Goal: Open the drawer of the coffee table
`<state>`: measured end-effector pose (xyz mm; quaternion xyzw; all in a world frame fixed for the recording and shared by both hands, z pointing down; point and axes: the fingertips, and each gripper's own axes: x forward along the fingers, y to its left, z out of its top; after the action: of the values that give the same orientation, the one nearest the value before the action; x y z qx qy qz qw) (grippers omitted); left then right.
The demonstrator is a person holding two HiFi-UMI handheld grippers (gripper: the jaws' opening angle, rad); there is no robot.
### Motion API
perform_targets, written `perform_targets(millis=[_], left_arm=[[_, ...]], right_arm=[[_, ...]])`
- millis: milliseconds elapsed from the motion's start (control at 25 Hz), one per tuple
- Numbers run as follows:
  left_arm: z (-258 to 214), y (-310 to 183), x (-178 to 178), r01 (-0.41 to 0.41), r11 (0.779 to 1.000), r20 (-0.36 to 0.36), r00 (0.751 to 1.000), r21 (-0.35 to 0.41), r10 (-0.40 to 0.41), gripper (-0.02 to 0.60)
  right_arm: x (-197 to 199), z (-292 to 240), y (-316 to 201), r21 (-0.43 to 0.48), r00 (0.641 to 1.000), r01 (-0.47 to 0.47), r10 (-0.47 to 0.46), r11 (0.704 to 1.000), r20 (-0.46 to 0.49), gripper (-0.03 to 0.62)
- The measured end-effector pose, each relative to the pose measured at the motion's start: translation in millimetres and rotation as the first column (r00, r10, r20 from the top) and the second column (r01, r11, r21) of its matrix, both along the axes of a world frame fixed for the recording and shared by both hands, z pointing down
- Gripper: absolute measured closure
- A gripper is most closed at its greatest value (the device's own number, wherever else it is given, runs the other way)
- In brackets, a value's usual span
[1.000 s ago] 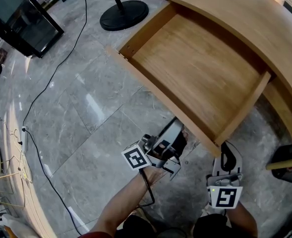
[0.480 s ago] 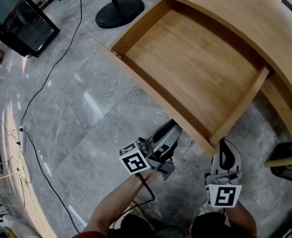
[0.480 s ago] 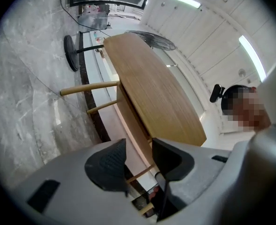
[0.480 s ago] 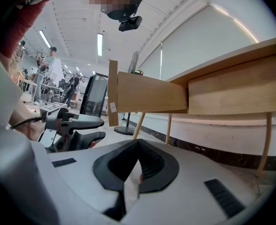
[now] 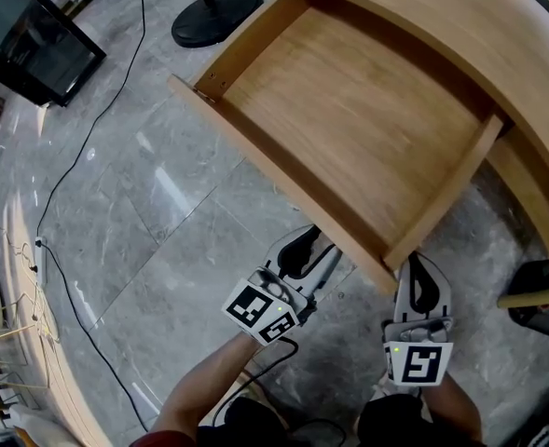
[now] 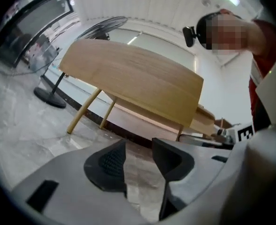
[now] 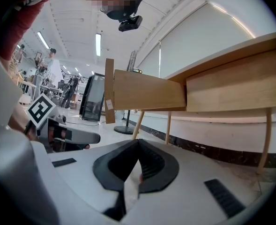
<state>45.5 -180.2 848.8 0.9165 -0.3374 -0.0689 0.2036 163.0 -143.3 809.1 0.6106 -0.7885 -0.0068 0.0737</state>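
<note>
The wooden drawer (image 5: 349, 110) of the coffee table (image 5: 470, 35) stands pulled far out and is empty inside. Its front panel (image 5: 274, 189) runs diagonally just above both grippers. My left gripper (image 5: 300, 250) hangs close below that panel, open, with nothing between its fingers (image 6: 107, 161); in the left gripper view the drawer (image 6: 128, 83) looms overhead. My right gripper (image 5: 423, 285) sits by the drawer's near right corner with its jaws closed tip to tip, empty. In the right gripper view, that gripper (image 7: 138, 146) points past the drawer's side (image 7: 147, 95).
Grey marble floor lies below. A black round stand base (image 5: 216, 15) sits past the drawer's far left corner, a black cabinet (image 5: 32, 35) at upper left, and a cable (image 5: 78, 156) trails over the floor. A slanted table leg (image 5: 535, 298) is at right.
My left gripper has rolled over, so its marker cube now sits near the wrist, and it has sunk a little below the drawer front. The right gripper has stayed put.
</note>
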Motion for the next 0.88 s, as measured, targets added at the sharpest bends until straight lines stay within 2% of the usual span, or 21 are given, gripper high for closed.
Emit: perform_targets(millis=[80, 160, 200, 280, 320, 360, 440, 640, 880], left_arm=[[2, 1, -2, 0.059, 0.996, 0.084, 0.994, 0.065, -0.064, 0.414], [0, 0, -7, 0.147, 0.975, 0.161, 0.972, 0.167, -0.174, 0.414], [-3, -1, -12, 0.210, 0.950, 0.197, 0.946, 0.230, -0.257, 0.414], [-2, -3, -26, 0.341, 0.888, 0.260, 0.868, 0.308, -0.423, 0.414], [2, -3, -32, 0.385, 0.871, 0.280, 0.838, 0.304, -0.468, 0.414], [7, -3, -35, 0.412, 0.865, 0.290, 0.823, 0.285, -0.488, 0.414], [12, -3, -37, 0.424, 0.865, 0.296, 0.818, 0.267, -0.493, 0.414], [14, -1, -36, 0.416, 0.864, 0.319, 0.809, 0.282, -0.494, 0.414], [13, 1, -31, 0.405, 0.861, 0.327, 0.805, 0.308, -0.495, 0.414]], right_arm=[[2, 1, 1, -0.003, 1.000, 0.000, 0.000, 1.000, 0.000, 0.599], [4, 2, 1, -0.009, 1.000, -0.003, 0.003, 1.000, 0.003, 0.599], [5, 2, 1, -0.010, 1.000, -0.004, 0.004, 1.000, 0.005, 0.599], [7, 2, 1, -0.010, 1.000, -0.005, 0.005, 1.000, 0.009, 0.599], [8, 2, 1, -0.010, 1.000, -0.006, 0.006, 1.000, 0.010, 0.599], [9, 2, 1, -0.012, 1.000, -0.006, 0.007, 1.000, 0.011, 0.599], [11, 3, 0, -0.015, 1.000, -0.008, 0.008, 1.000, 0.012, 0.599], [10, 1, 0, 0.007, 0.999, 0.018, -0.018, 1.000, -0.031, 0.599], [12, 6, 0, -0.017, 1.000, 0.011, -0.011, 1.000, -0.009, 0.599]])
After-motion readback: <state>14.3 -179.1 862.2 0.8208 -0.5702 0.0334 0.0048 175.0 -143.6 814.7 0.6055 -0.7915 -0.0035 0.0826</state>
